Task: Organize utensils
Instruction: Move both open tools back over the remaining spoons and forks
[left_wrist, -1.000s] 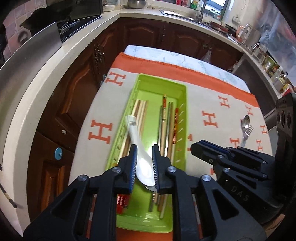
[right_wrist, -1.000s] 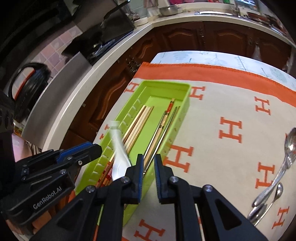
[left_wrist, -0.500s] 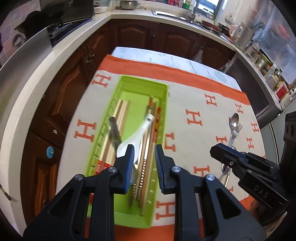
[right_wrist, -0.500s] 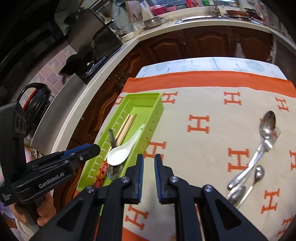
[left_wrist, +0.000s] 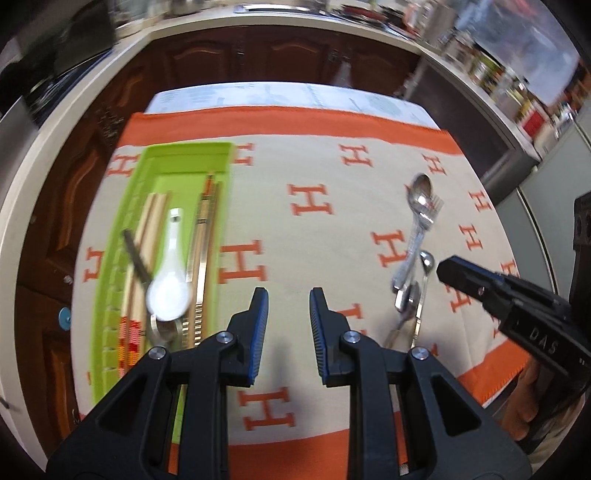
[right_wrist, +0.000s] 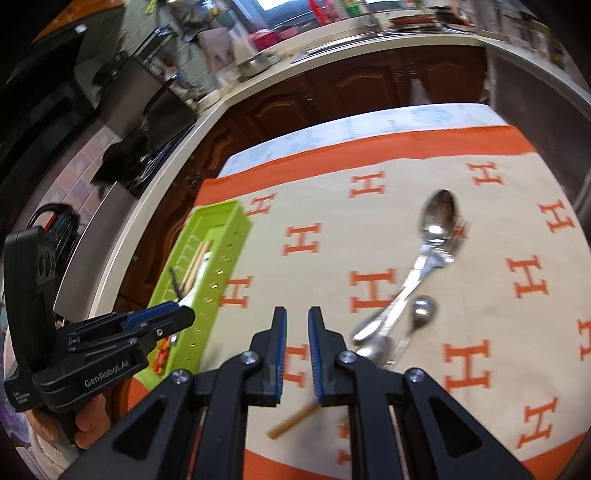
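While slightly blurred, white spoon (left_wrist: 170, 274) lies lengthwise in green tray (left_wrist: 110, 295).

You stand in a home kitchen, dark brown wooden cabinet doors (left_wrist: 295, 55) under a pale L-shaped countertop (right_wrist: 155, 177), black stovetop (right_wrist: 147, 162), steel pot (right_wrist: 255, 62), cluttered bottles by the window.
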